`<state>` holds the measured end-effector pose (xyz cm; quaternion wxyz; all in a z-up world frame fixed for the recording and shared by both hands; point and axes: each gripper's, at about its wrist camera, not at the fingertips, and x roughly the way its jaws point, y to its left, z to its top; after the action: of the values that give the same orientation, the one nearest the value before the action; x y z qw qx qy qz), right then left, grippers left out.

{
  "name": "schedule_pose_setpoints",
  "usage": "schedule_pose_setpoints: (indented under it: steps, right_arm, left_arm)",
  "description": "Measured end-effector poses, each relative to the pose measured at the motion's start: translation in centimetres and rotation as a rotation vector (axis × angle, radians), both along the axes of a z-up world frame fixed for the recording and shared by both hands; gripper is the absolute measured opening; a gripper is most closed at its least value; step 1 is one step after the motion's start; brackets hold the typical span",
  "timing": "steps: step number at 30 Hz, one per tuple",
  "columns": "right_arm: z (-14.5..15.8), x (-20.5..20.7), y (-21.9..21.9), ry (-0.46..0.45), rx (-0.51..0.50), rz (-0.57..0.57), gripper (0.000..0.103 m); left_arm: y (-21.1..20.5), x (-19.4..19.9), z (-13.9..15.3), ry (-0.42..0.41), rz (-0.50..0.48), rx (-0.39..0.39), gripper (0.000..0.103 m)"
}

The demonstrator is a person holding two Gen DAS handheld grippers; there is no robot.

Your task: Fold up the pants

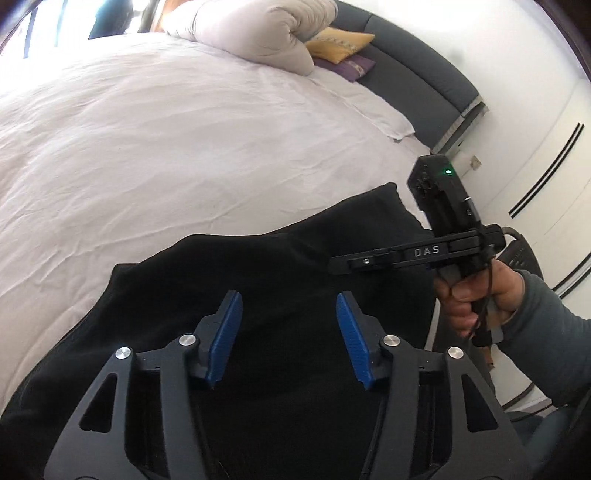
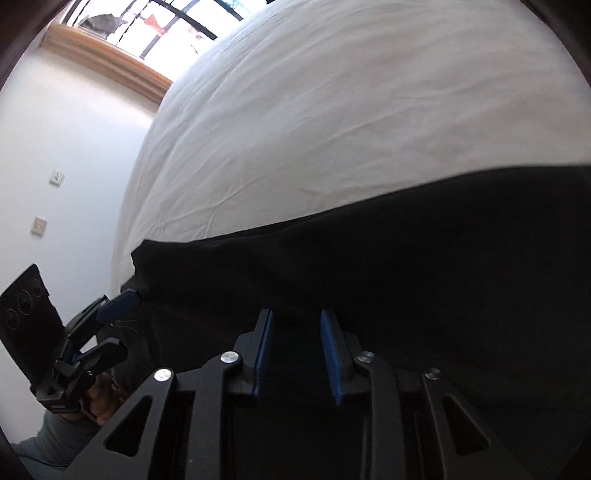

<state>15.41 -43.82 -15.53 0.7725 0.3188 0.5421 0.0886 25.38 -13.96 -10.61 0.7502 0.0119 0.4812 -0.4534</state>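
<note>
Black pants (image 1: 280, 266) lie spread on the white bed sheet (image 1: 155, 147), along its near edge. My left gripper (image 1: 288, 314) is open, its blue pads wide apart just above the pants, holding nothing. My right gripper (image 2: 297, 332) is open with a narrower gap, low over the pants (image 2: 406, 266). In the left wrist view the right gripper's body (image 1: 443, 243) is to the right, in a hand, above the pants' right end. In the right wrist view the left gripper (image 2: 114, 306) sits at the pants' left end.
A rolled white duvet (image 1: 266, 29) and yellow and purple cushions (image 1: 343, 51) lie at the bed's head by a grey headboard (image 1: 417, 85). A white wall (image 2: 74, 155) with sockets and a window (image 2: 155, 22) border the bed.
</note>
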Motion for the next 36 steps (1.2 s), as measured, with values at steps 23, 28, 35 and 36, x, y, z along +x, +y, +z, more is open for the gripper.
schedule_pose_setpoints:
  steps: [23, 28, 35, 36]
  right_arm:
    - [-1.7, 2.8, 3.6, -0.098, 0.111, 0.103, 0.000]
    - [-1.2, 1.2, -5.6, -0.123, 0.051, -0.212, 0.000]
    - [1.7, -7.4, -14.4, -0.092, -0.097, -0.554, 0.005]
    - [2.0, -8.3, -12.9, -0.151, 0.019, -0.491, 0.006]
  left_arm:
    - [-1.5, 1.0, -3.8, -0.027, 0.251, 0.170, 0.000]
    - [0.1, 1.2, -3.9, -0.025, 0.269, 0.130, 0.000]
    - [-0.5, -2.9, 0.0, -0.076, 0.208, 0.113, 0.000]
    - [-0.6, -4.2, 0.9, -0.066, 0.185, 0.084, 0.000]
